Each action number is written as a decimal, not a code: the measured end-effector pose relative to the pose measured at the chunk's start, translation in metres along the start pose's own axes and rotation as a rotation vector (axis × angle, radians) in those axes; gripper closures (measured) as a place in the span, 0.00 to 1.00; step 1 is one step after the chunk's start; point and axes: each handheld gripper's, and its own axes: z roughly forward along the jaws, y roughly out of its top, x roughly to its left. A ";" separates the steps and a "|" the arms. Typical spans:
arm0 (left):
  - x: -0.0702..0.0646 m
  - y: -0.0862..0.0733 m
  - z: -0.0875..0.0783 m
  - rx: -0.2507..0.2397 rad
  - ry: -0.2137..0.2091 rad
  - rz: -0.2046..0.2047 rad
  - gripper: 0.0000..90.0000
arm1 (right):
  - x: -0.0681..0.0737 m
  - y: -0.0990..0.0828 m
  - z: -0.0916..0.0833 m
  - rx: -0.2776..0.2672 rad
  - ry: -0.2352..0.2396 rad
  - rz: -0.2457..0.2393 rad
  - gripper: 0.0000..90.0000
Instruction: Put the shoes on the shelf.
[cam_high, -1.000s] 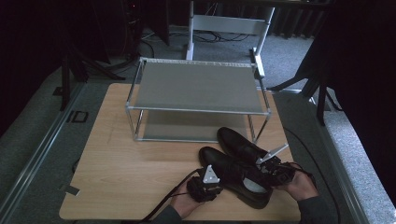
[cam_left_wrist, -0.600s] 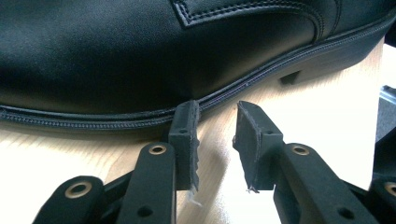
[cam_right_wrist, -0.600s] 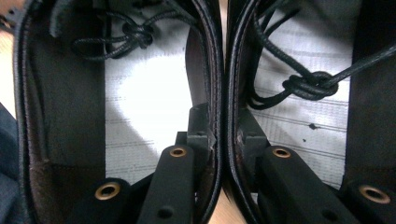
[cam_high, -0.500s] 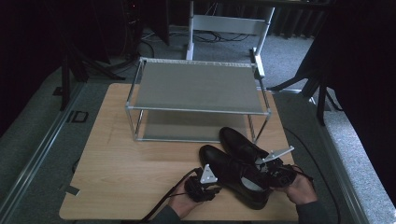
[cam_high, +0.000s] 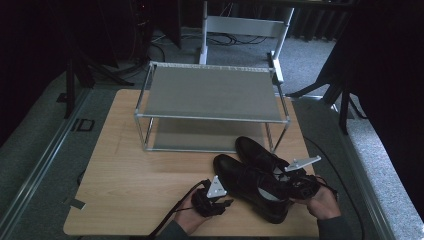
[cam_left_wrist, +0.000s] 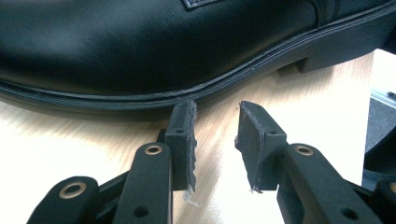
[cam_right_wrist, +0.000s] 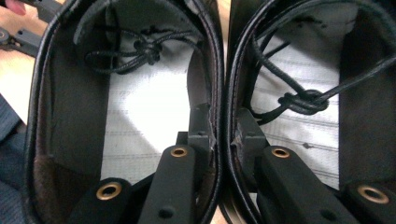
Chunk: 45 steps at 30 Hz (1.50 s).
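Two black leather dress shoes (cam_high: 255, 182) lie side by side, touching, on the near right part of the wooden tabletop (cam_high: 130, 175), just in front of a two-tier metal shoe rack (cam_high: 210, 95) whose shelves are bare. In the right gripper view, the right claw (cam_right_wrist: 223, 128) is closed on the adjoining inner collars of both shoes, one jaw inside each opening, with knotted laces (cam_right_wrist: 299, 100) tucked within. In the high view this claw (cam_high: 298, 181) sits at the heel end, held by the person's right hand (cam_high: 325, 202). The left claw (cam_left_wrist: 215, 135) is parted and empty, low over the tabletop just beside the nearer shoe's welted sole (cam_left_wrist: 140, 98); in the high view it (cam_high: 214, 202) rests left of the pair. Likely risk: a single pinch on two thin collars may let one shoe slip or swing when lifted, since the toes hang unsupported. The rack's front posts stand close, so a drooping toe could strike them.
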 end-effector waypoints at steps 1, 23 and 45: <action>0.001 -0.001 -0.001 0.001 0.005 -0.004 0.74 | 0.001 0.001 0.000 -0.005 -0.005 -0.005 0.90; 0.028 -0.023 -0.022 0.008 0.086 -0.078 0.74 | 0.012 0.039 0.005 -0.064 0.001 -0.019 0.90; 0.042 -0.025 -0.031 -0.003 0.120 -0.112 0.73 | 0.009 0.076 0.012 -0.089 -0.004 0.003 0.89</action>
